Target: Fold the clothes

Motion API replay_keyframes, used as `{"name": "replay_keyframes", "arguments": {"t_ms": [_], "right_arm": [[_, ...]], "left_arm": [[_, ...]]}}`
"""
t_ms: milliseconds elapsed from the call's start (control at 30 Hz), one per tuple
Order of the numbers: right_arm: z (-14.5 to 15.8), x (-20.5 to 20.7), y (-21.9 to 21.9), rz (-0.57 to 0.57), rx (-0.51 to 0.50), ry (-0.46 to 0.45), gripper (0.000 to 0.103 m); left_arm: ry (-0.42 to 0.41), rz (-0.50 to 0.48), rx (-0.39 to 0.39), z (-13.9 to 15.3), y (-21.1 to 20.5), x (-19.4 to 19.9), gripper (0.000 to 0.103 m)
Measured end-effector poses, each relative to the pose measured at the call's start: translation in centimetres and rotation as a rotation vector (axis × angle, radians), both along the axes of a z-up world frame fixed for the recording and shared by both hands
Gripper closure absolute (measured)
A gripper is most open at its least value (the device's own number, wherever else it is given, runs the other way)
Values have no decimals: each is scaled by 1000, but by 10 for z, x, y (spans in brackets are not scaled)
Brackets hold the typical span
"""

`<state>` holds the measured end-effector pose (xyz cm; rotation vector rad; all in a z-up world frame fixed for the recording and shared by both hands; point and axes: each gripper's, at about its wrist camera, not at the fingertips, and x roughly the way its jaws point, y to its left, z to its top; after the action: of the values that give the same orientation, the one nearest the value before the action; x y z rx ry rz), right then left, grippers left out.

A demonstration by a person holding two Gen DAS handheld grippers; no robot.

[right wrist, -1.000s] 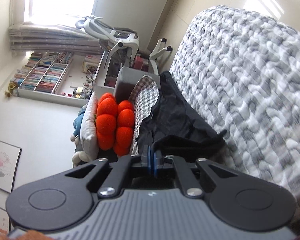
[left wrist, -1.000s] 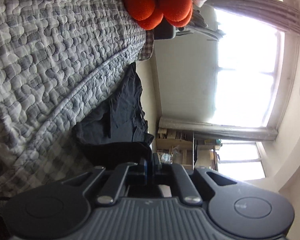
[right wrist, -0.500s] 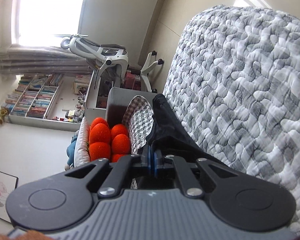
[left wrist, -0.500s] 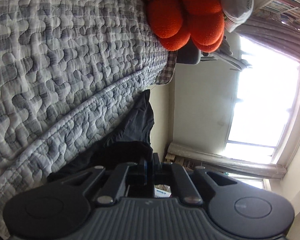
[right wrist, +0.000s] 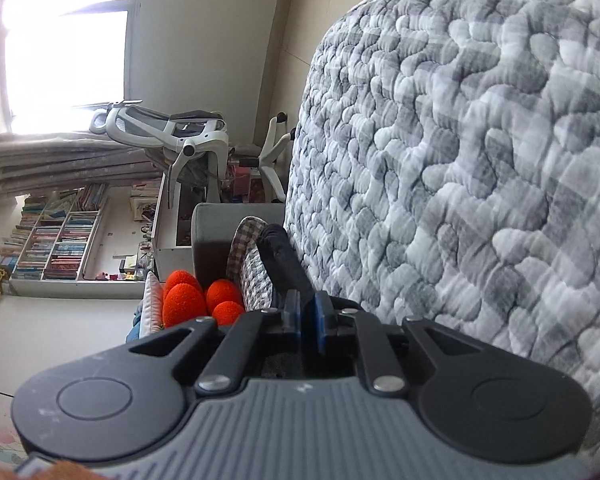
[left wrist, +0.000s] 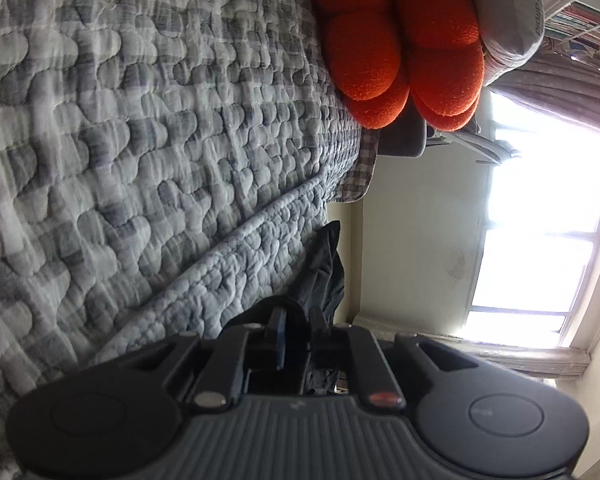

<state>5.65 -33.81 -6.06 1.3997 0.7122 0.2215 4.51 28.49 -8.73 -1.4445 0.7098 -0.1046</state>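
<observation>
Left gripper (left wrist: pixel 296 334): jaws just been opening, now slightly parted, dark garment (left wrist: pixel 322 276) between them; grip not certain. Garment hangs past quilt (left wrist: pixel 140 152) edge, open room beyond toward window (left wrist: pixel 548 232). Orange cushion (left wrist: pixel 400 48) at bed's far end. Right gripper (right wrist: pixel 308 316): jaws also just opening, narrow gap, dark cloth ahead along quilt edge. Office chair (right wrist: pixel 172 132), bookshelf (right wrist: pixel 56 244) behind.

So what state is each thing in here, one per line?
Left gripper: jaws just opening, dark cloth between them.
Right gripper: jaws just opening, small gap.
Dark garment: draped along the bed edge, unfolded.
Quilt: spread over the bed.
Orange cushion: lying on the quilt.
</observation>
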Motion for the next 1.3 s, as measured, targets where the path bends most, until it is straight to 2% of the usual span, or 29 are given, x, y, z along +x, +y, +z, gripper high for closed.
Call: {"name": "replay_keyframes", "arguments": {"t_ms": [33, 100, 267, 367, 400, 533, 700, 800, 1000, 1100, 1300], "right_arm": [[4, -1, 1, 4, -22, -12, 88], [14, -2, 6, 12, -84, -36, 88], [44, -11, 26, 29, -335, -118, 87], [57, -18, 47, 94, -474, -155, 77], [60, -19, 57, 127, -518, -164, 72], [70, -27, 91, 249, -673, -189, 71], [65, -23, 121, 366, -786, -161, 71], [65, -22, 144, 440, -887, -155, 71], [47, -20, 189, 561, -1036, -160, 71], [39, -20, 204, 585, -1114, -184, 70], [34, -12, 217, 553, -1175, -241, 68]], "left_arm": [[-17, 3, 26, 5, 0, -2, 73], [-47, -2, 114, 19, 0, -5, 65], [-77, -67, 425, 53, -9, -10, 65], [-84, -156, 611, 69, -25, -10, 65], [-90, -197, 665, 73, -32, -10, 65], [-116, -353, 823, 83, -63, -11, 65], [-147, -532, 955, 83, -101, -14, 65], [-168, -617, 999, 78, -123, -15, 65], [-189, -726, 1110, 59, -165, -11, 65], [-225, -738, 1165, 57, -178, -12, 65], [-256, -695, 1160, 53, -184, 0, 65]]}}
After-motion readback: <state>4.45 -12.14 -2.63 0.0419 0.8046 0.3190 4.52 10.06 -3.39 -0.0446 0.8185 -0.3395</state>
